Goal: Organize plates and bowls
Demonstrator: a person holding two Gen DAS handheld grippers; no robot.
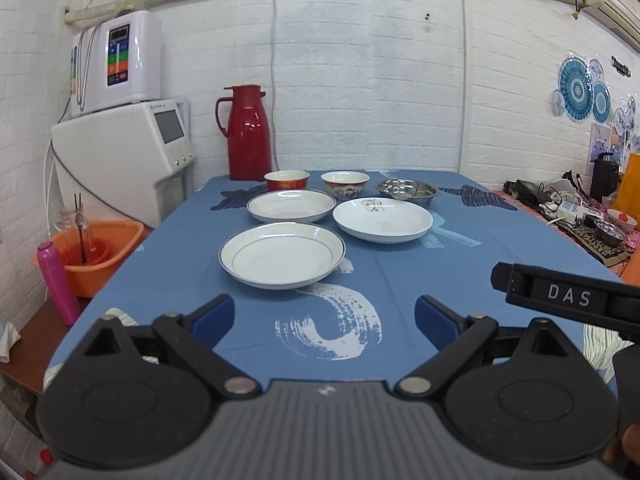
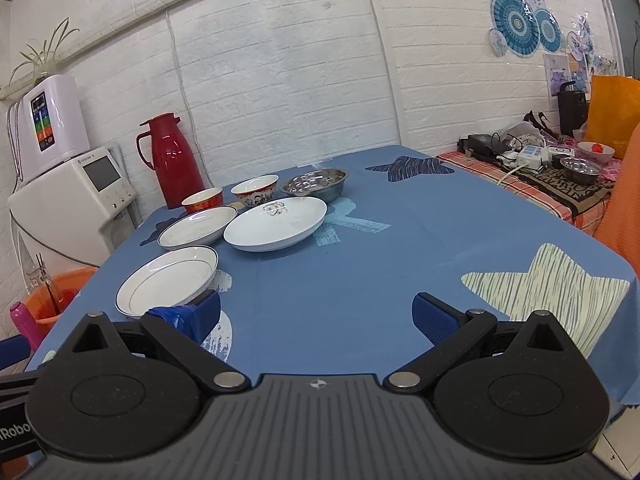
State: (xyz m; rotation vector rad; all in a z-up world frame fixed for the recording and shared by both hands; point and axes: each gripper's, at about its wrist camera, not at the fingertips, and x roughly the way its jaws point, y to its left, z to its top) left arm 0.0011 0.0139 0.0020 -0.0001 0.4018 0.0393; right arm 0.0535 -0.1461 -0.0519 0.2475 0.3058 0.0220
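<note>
Three white plates lie on the blue tablecloth: a rimmed near plate, a rimmed far-left plate, and a plain plate with a small drawing. Behind them stand a red bowl, a patterned white bowl and a steel bowl. My left gripper hovers open before the near plate, holding nothing. My right gripper is open over bare cloth, to the right of the near plate.
A red thermos stands at the table's far left corner. White appliances, an orange basin and a pink bottle sit left of the table. A cluttered side table lies at the right. The right gripper's body shows at the right of the left wrist view.
</note>
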